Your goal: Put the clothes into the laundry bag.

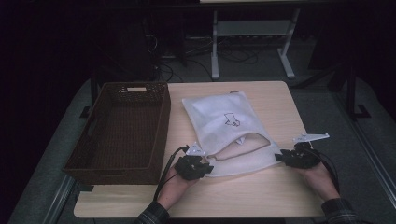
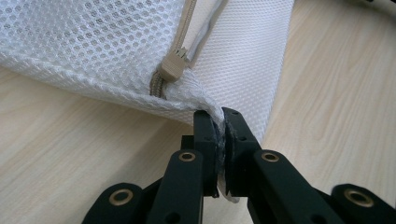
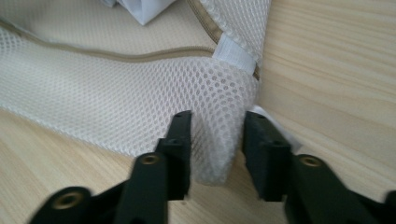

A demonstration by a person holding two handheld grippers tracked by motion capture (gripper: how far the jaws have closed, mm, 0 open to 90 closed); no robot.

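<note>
Up close, the white mesh bag lies mid-table, its zipper mouth gaping, bare wood along the near edge and the brown basket just left. The left gripper clenches one near corner; the right gripper straddles the other corner, pads not yet pressing.

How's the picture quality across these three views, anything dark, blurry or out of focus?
High view: dim, the room behind the table nearly black, the mesh bag the brightest thing. Left gripper view: bright and sharp on the mesh and zipper pull. Right gripper view: evenly lit but soft, the right gripper blurred at its jaws and the mesh behind it hazy.
</note>
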